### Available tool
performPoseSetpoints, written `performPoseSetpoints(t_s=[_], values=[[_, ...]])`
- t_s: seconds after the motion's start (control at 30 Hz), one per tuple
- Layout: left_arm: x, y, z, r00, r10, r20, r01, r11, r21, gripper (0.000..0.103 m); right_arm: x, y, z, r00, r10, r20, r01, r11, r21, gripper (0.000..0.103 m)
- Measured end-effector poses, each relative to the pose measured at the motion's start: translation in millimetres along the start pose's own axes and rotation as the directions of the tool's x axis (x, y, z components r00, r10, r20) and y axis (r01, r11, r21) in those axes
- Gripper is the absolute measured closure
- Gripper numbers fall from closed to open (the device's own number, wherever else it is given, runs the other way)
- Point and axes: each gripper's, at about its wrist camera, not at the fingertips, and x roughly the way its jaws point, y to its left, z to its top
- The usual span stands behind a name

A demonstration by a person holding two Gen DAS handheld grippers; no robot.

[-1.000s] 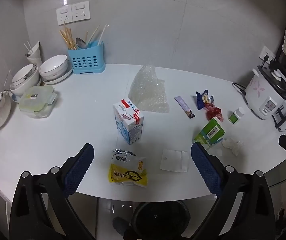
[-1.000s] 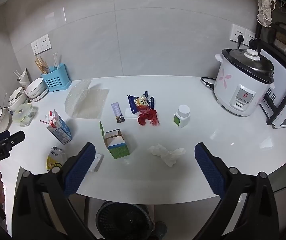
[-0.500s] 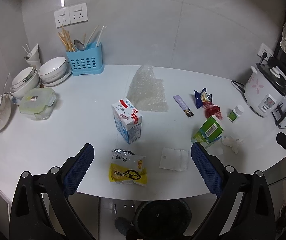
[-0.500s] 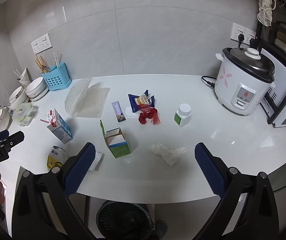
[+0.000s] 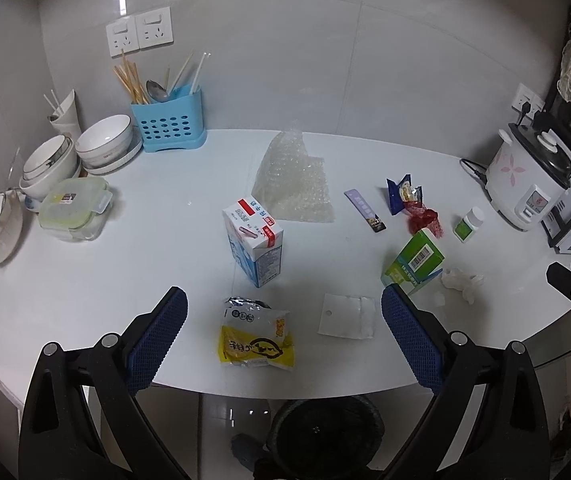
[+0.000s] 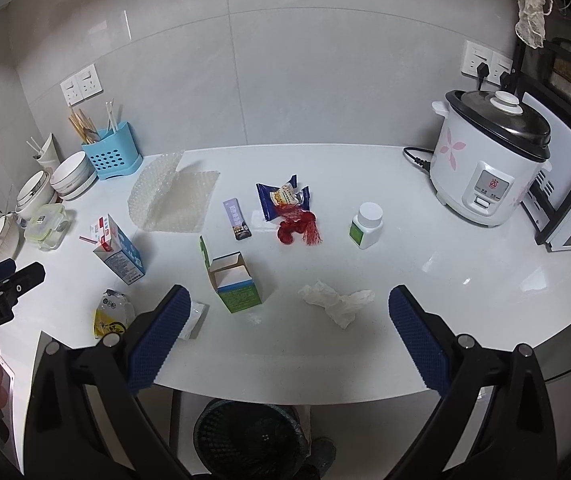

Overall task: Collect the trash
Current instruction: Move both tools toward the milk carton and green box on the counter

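Trash lies on the white counter: a yellow snack packet, a blue-white milk carton, a flat white sachet, an open green box, a crumpled tissue, bubble wrap, a purple stick sachet, a blue wrapper and red mesh. A black bin stands on the floor under the counter's front edge. My left gripper is open and empty above the front edge over the yellow packet. My right gripper is open and empty in front of the tissue.
A rice cooker and a rack stand at the right. A white pill bottle is near them. A blue utensil holder, stacked bowls and a lidded food box stand at the back left.
Both grippers have drifted back and up slightly, so the counter looks a little smaller. Nothing on the counter has moved.
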Motion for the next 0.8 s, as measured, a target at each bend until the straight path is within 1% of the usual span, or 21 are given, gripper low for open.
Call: performPoseSetpoints(t_s=[0.2,0.8], values=[[-2.0,-0.7,0.9,1.0,0.006,0.005,-0.006,1.0,0.005,0.006,0.7,2.8,-0.1,1.0,0.002,-0.003,-0.002,1.0,-0.007,0.008],[0.8,-2.0,0.1,0.999,0.039,0.0,-0.039,0.999,0.009,0.006,1.3,0.7,-4.0,1.0,0.001,-0.008,-0.001,1.0,-0.004,0.008]])
